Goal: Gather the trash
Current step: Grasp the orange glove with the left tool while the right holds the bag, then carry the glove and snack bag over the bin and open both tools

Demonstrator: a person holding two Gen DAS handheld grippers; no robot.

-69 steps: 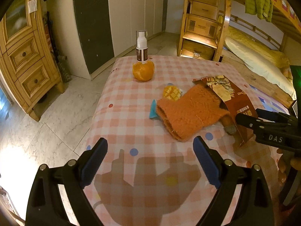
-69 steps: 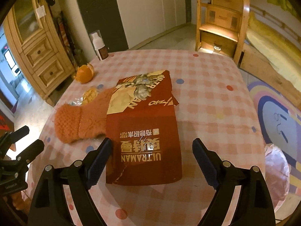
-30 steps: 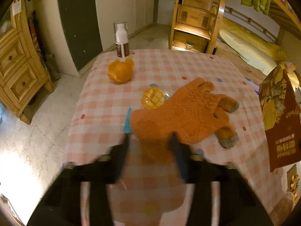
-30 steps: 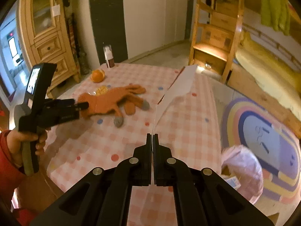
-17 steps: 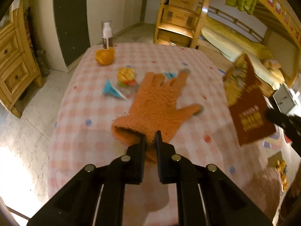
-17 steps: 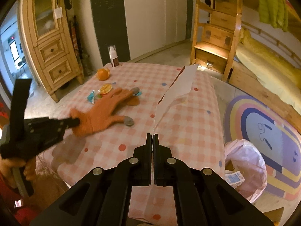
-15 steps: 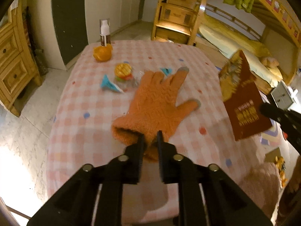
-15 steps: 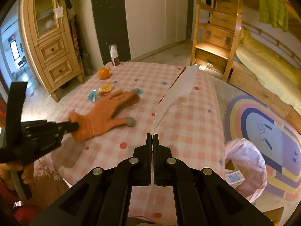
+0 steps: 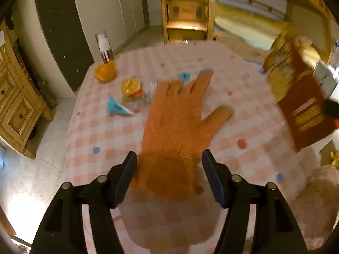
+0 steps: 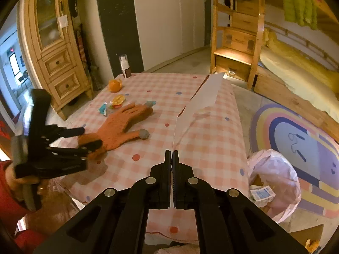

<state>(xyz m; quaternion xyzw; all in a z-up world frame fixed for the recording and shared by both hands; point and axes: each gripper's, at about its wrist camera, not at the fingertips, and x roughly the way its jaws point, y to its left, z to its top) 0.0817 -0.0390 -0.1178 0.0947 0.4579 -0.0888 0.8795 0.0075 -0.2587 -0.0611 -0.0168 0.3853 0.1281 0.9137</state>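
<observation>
The right tongs (image 10: pixel 171 158) are clenched on the bottom edge of a big dark red snack bag (image 9: pixel 300 97), holding it up in the air at the right side of the worktop (image 10: pixel 207 139). On the floor, near and to the right of the worktop, is a pink trash bag (image 10: pixel 275 169) with a little blue and white packet (image 10: pixel 262 192) already inside. I think the snack bag goes in there next.

The left tongs (image 9: pixel 169 169) are opening. The fuzzy cuff of an orange glove (image 9: pixel 180 116) lies between the two arms, but they are not pressing on it. The glove lies flat in the middle of the worktop.

More trash is left on the far left part of the worktop: a blue wrapper piece (image 9: pixel 116 106), a clear wrapper with something yellow in it (image 9: pixel 132 89), a small blue scrap (image 9: pixel 184 76) by the glove's fingertips, and an orange peel (image 9: pixel 105 71). A pump bottle (image 9: pixel 104 46) stands just behind the peel. So the job looks only just begun.

The snack bag has gold writing on it, but it is too blurry to read.
</observation>
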